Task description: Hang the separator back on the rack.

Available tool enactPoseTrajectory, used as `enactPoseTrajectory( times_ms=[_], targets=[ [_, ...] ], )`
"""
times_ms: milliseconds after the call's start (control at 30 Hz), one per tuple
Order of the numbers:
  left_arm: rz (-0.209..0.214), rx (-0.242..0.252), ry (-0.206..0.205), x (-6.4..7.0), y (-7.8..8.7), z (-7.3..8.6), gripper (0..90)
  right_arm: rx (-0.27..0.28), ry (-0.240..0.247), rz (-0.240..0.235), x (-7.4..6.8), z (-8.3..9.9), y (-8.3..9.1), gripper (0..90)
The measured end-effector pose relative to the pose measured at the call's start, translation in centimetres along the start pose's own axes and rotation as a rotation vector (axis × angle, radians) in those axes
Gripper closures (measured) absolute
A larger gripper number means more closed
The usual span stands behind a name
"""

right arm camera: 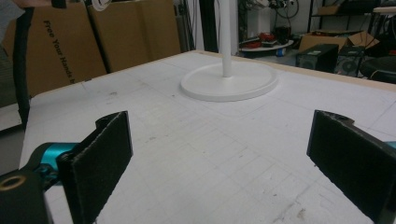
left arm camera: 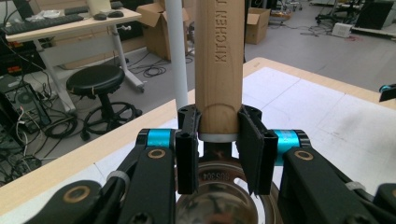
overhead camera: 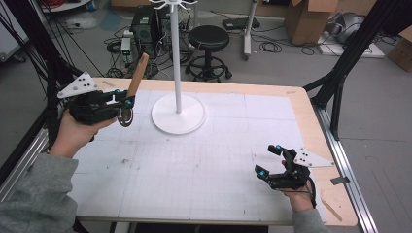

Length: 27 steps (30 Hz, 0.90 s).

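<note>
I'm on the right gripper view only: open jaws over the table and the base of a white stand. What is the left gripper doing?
Observer: The left gripper is shut on a utensil with a wooden handle, held above the table's far left corner.
Operator: Which end is up?
Observer: The handle points up; the left gripper view shows the metal end below the jaws.
Operator: How does it sit relative to the stand?
Observer: In the high view it is left of the stand, apart from the pole.
Operator: And my gripper?
Observer: The right gripper is near the table's near right corner, open and holding nothing.
</note>
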<state>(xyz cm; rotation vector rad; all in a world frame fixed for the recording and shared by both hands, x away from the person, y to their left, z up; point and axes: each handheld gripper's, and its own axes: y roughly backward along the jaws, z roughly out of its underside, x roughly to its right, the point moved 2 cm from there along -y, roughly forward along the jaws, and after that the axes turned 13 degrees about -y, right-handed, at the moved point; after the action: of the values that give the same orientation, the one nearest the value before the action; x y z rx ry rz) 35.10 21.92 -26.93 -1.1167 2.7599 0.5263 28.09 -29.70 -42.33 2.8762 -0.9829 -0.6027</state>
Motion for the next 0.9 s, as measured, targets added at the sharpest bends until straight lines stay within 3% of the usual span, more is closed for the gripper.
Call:
enactPoseTrajectory(
  times_ms=[367,567,900],
  targets=[
    [0.000,0.004,0.039,-1.2,-0.1,-0.5,69.4,-0.008,0.000,-0.006,0.1,0.0,-0.2,5.7],
    [-0.006,0.031,0.038,-1.6,0.2,-1.4,69.4,0.000,-0.010,-0.005,0.2,-0.1,-0.1,5.7],
    [-0.009,0.015,0.030,-2.0,-0.2,-2.4,69.4,0.008,-0.001,-0.004,0.4,-0.3,-0.1,5.7]
  ],
)
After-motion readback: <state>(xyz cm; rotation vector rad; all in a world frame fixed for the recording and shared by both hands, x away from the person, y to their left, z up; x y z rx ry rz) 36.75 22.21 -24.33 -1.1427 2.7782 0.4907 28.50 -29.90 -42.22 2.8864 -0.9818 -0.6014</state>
